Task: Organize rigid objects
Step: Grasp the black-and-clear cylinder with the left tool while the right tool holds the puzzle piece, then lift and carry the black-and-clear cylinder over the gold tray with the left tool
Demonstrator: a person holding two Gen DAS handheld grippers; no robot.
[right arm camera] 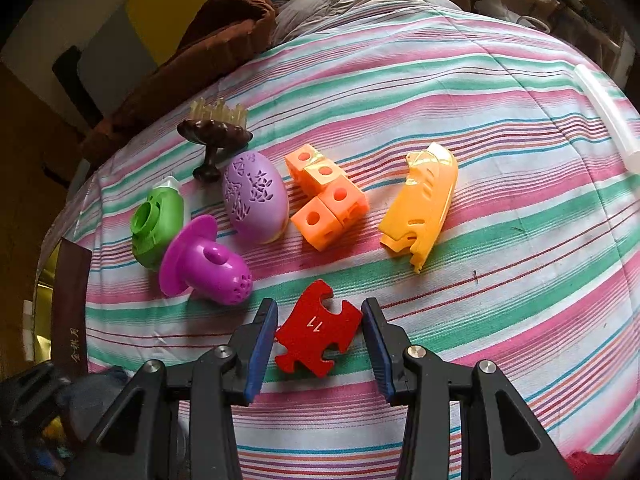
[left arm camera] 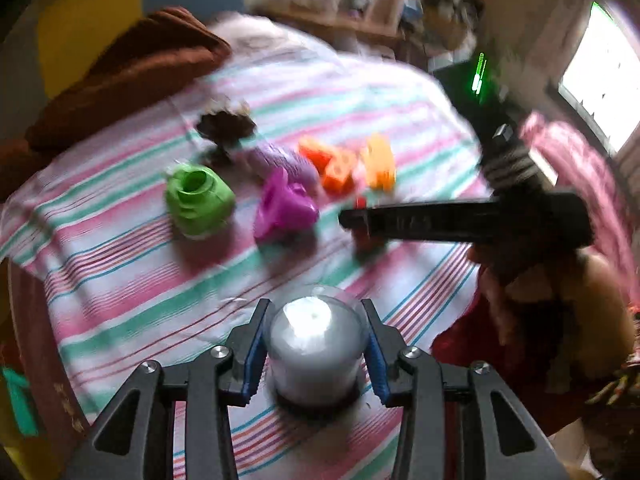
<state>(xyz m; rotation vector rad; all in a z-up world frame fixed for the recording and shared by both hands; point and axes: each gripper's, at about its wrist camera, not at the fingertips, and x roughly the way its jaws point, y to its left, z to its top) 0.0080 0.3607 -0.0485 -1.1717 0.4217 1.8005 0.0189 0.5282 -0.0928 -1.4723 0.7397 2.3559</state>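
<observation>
The red puzzle piece (right arm camera: 318,336) lies flat on the striped bed cover (right arm camera: 500,240), just below the purple cap (right arm camera: 204,262), between the wide right fingers (right arm camera: 262,340), so it should be squeezed gently and evenly, while the clear tub (left arm camera: 316,344) is held by the left fingers (left arm camera: 252,354).

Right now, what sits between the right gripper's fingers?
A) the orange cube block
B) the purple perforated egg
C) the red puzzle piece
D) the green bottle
C: in the right wrist view the red puzzle piece marked 77 lies on the striped cloth between the fingers of the right gripper, while the orange cube block sits farther ahead.
</observation>
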